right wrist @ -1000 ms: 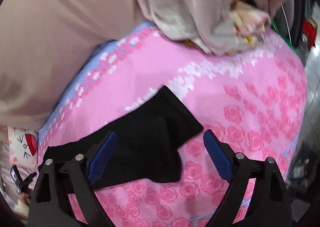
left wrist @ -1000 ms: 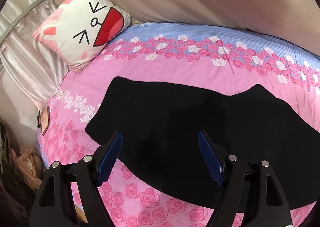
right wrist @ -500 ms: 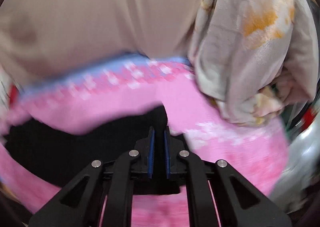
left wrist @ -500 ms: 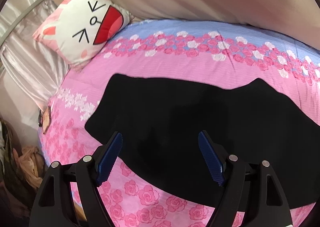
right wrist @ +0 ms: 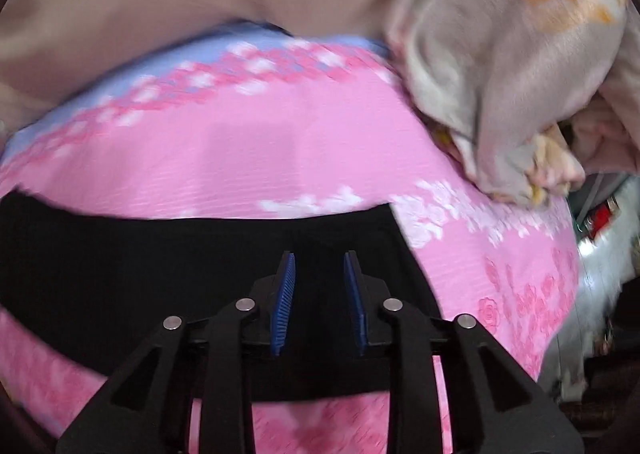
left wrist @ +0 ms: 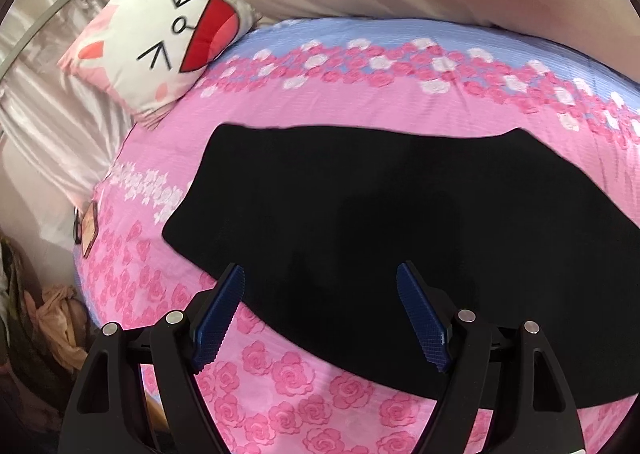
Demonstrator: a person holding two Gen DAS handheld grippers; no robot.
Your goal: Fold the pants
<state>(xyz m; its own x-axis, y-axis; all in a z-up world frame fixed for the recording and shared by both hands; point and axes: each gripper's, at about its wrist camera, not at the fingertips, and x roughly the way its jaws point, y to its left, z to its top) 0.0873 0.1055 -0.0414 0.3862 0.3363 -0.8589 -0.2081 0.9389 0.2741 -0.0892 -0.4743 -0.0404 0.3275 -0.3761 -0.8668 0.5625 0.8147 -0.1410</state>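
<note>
Pink rose bedsheet (left wrist: 280, 374) under me, black pants (left wrist: 380, 213) lie flat, lengthwise fold looks done, crosswise folds remain; my left gripper (left wrist: 320, 318) gapes empty, right gripper (right wrist: 319, 300) opening, nothing pinched.

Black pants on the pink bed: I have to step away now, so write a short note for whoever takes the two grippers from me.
Left gripper: open, empty, over the near edge of the black fabric pants.
Right gripper: jaws narrow and opening, nothing pinched, above the pants' right end.
Pants lie flat as one long strip on the pink rose-print bedsheet; cartoon-face cushion at the far left, crumpled beige cloth at the far right.
Done: laid out lengthwise, apparently already halved.
Left: grip one end and fold it across to the other.
</note>
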